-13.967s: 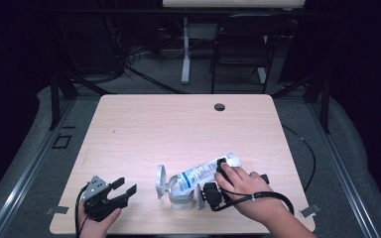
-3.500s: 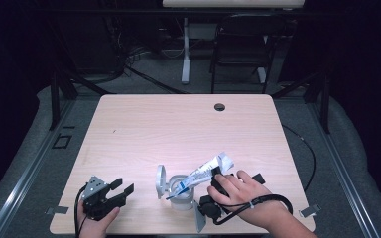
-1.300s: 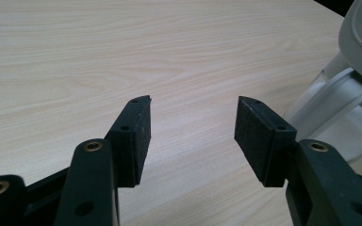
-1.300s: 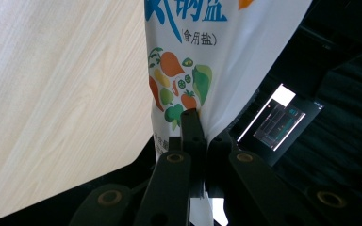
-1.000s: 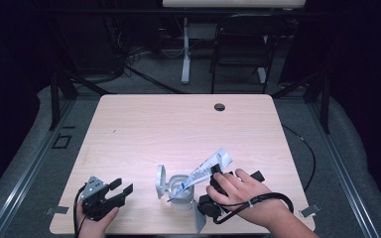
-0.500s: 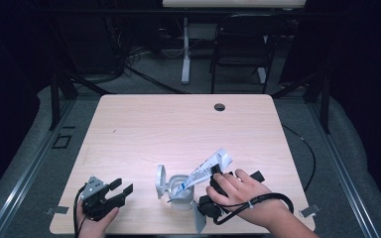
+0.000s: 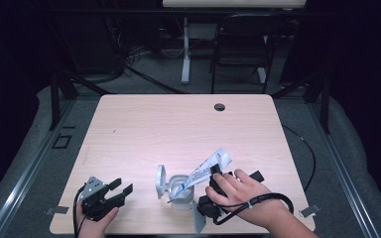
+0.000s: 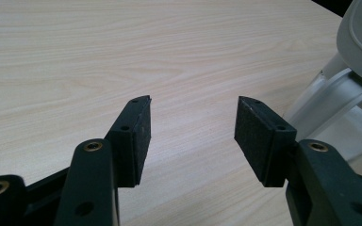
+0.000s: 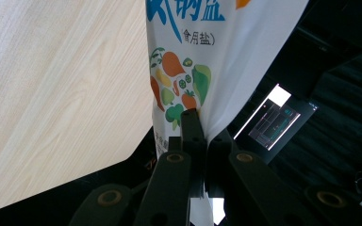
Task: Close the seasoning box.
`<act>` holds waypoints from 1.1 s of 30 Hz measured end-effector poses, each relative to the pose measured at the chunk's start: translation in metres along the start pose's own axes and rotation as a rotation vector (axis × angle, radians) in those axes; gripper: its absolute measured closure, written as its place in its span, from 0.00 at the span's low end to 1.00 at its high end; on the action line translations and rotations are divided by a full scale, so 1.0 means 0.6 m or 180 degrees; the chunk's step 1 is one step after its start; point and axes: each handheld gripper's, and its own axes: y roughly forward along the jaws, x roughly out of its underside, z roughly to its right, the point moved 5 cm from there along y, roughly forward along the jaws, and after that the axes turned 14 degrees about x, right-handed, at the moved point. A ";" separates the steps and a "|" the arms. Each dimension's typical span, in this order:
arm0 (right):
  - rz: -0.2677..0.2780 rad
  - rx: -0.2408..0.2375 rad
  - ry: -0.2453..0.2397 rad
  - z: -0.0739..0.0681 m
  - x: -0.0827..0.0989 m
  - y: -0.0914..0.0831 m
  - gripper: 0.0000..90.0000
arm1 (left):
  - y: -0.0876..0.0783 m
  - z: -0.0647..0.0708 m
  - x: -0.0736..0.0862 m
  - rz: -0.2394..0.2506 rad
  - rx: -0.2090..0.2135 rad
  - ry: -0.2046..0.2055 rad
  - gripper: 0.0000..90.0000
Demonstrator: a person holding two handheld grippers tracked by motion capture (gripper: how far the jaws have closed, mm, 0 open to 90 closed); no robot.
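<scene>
The right gripper [image 9: 200,127] is clenched on a white salt bag [image 9: 207,61]: in the right gripper view its two black jaws meet tight on the bag's thin edge, with the printed vegetables and blue lettering rising just beyond the pads. In the high view the right gripper [image 7: 213,181] sits under the person's right hand [image 7: 238,191], and the salt bag [image 7: 209,168] slants up and away from it, the lower end dipping into the open mouth of a white container [image 7: 178,191] just to the gripper's left. The container's flip lid [image 7: 160,174] stands raised on its far side from the gripper. The left gripper [image 7: 116,191] rests on the table [image 7: 178,129] well apart from the bag, held by the left hand [image 7: 93,218]. In the left gripper view its jaws stand wide apart over bare wood, grasping nothing, with the white container [image 8: 344,99] near its right jaw and not touching it.
</scene>
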 end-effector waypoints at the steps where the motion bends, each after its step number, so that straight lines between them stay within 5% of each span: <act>1: -0.0009 0.0002 -0.0005 0.001 0.000 -0.001 1.00 | 0.000 0.000 0.000 -0.0001 0.0001 0.0001 0.52; 33: 0.0027 0.0054 -0.0029 0.003 0.003 -0.001 1.00 | -0.001 -0.001 0.000 -0.0001 -0.0012 -0.0001 0.52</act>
